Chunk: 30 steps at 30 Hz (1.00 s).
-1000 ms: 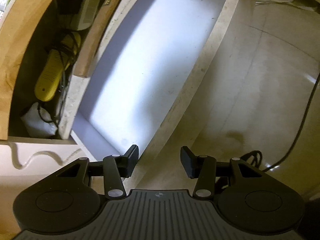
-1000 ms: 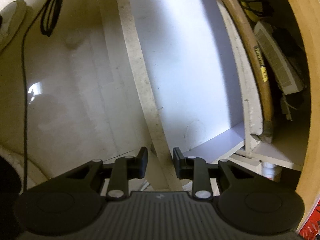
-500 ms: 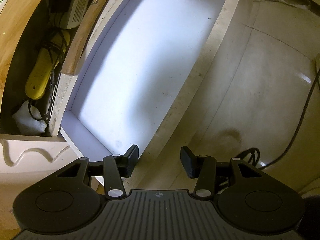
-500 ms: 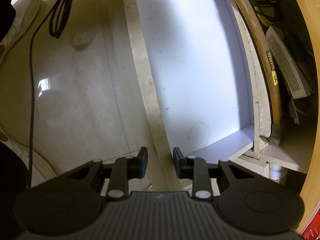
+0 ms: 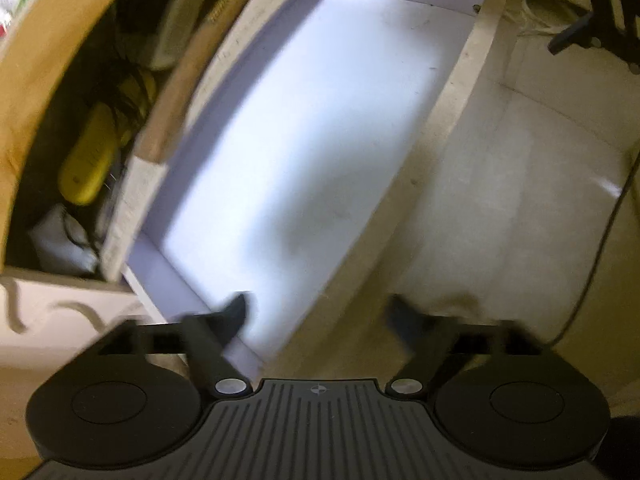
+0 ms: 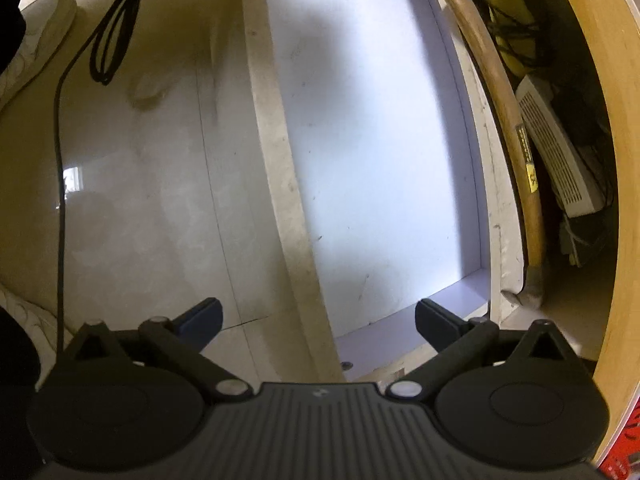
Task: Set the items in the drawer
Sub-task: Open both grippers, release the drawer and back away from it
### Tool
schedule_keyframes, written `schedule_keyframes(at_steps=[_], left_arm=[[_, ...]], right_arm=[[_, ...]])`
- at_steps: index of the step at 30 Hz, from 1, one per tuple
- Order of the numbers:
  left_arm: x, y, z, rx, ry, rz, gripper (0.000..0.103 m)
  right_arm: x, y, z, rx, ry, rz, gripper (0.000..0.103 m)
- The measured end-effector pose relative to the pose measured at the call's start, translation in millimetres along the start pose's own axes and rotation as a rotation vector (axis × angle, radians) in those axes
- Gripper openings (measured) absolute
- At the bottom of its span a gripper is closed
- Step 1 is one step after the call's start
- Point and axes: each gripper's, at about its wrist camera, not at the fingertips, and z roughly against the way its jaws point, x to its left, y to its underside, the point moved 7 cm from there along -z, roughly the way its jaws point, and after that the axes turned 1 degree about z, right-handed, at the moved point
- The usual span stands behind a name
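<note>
With the drawer [image 5: 320, 128] pulled out and bare ahead of both claws, the left claw [image 5: 320, 312] and right claw [image 6: 318, 316] are opening wide on nothing, so the next move is likely fetching an item, none being visible.

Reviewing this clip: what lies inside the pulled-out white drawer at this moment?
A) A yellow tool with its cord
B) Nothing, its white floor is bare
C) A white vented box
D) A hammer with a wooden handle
B: in both wrist views the drawer shows only its bare, scuffed white floor; the wooden-handled hammer, the yellow tool and the white vented box all lie in the cabinet space behind its back wall.
</note>
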Motion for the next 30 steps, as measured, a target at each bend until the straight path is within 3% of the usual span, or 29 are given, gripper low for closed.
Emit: schedule_keyframes(at_steps=[8,15,19,30], left_arm=[[2,3,-6,0.04,-0.037,0.014,0.099],[7,7,-8,0.067,-0.032,0.083,0.099],[15,9,-6,0.093,-0.039,0.17,0.099],[39,9,18,0.113,-0.02,0.568,0.099]], right_arm=[[3,-5,-32,0.003,-0.007,-0.046,0.103],[-2,-12,-53,-0.004,-0.06,-0.174,0.103],[-15,-14,-62,-0.017,-0.092,-0.335,0.103],[-60,-13,-66,-0.048,-0.16,-0.895,0.103]])
